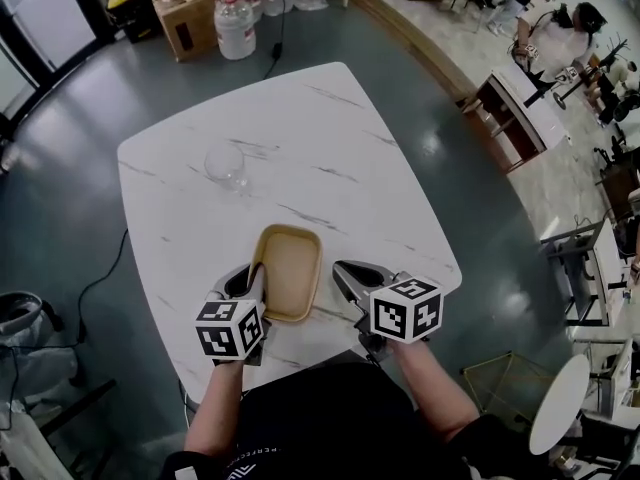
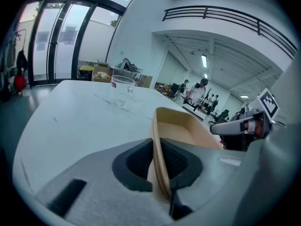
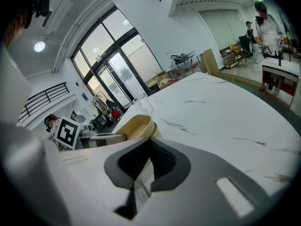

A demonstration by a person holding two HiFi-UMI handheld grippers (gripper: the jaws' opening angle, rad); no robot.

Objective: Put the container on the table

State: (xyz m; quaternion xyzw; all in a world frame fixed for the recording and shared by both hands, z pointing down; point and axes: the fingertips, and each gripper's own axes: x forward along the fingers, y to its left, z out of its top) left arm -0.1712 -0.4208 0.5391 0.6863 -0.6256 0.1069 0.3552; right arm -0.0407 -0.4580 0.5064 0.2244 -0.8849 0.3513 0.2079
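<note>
Left gripper (image 2: 153,144): jaws closed on the left wall of the container, one pad inside the rim and one outside.
Right gripper (image 3: 149,143): jaws together and holding nothing from the table; it sits just right of the container, with a pale slip in the gap below the pads that I can't identify.
Container (image 1: 292,268): a shallow tan tray with rounded corners, empty, at the near edge of the table between the two grippers. Whether its base rests on the top or hangs just above it, I can't tell.
Handling: it looks light and thin-walled, probably moulded fibre or plastic. It seems stiff enough to carry by one wall, though the rim may flex under a hard pinch. It is likely neither fragile nor slippery.
Where to hold: the present hold, midway along a long wall, seems sound; a grip near a corner might let the tray twist.
Table (image 1: 330,148): white marble-look top, mostly bare.
Glass (image 1: 226,165): clear and upright, well apart from the tray on the far left side, so it is no obstacle unless the tray is pushed far forward.
Floor beyond: a cardboard box (image 1: 185,8) and water bottles (image 1: 235,23), away from the work.
In the way: nothing.
</note>
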